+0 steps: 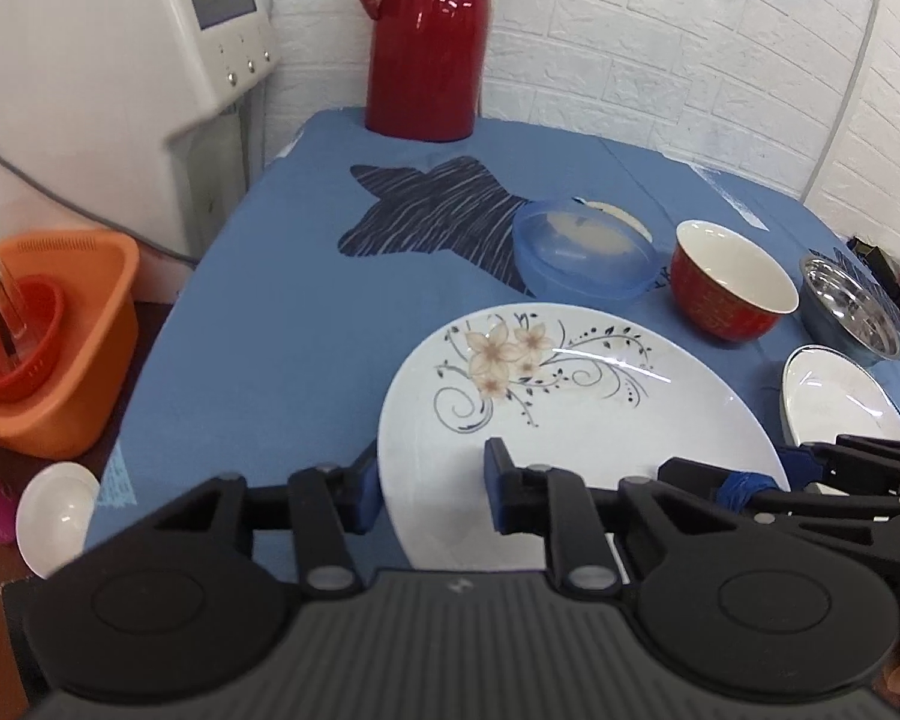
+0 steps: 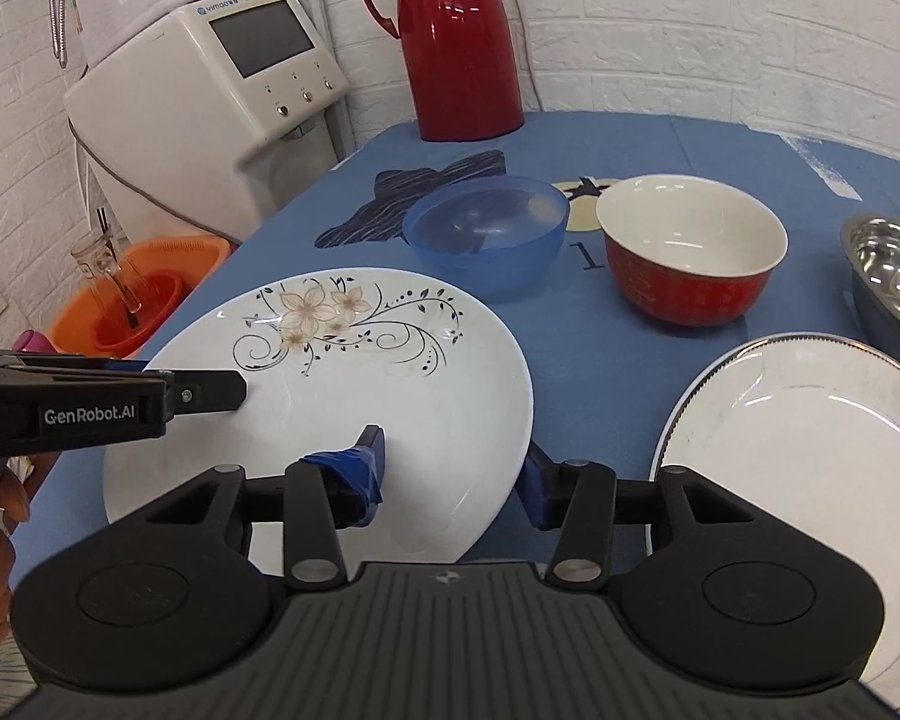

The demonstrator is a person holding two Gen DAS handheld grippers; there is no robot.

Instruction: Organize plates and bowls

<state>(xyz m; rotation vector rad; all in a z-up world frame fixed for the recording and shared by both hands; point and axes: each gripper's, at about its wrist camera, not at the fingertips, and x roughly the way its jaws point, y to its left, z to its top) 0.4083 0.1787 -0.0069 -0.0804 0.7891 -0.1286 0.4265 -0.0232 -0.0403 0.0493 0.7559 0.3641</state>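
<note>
White, glossy, flower-printed ceramic plate sits at the lower centre of the right wrist frame, on the blue-clothed bench. Both tools straddle its rim with jaws spread, not clenched: the left tool over its left edge, the right tool over its right edge. Behind the plate stand a translucent blue plastic bowl, a red bowl with white inside and a steel bowl. At lower right lies a plain white plate with a beaded rim. At the upper centre rises a red thermos jug.
</note>
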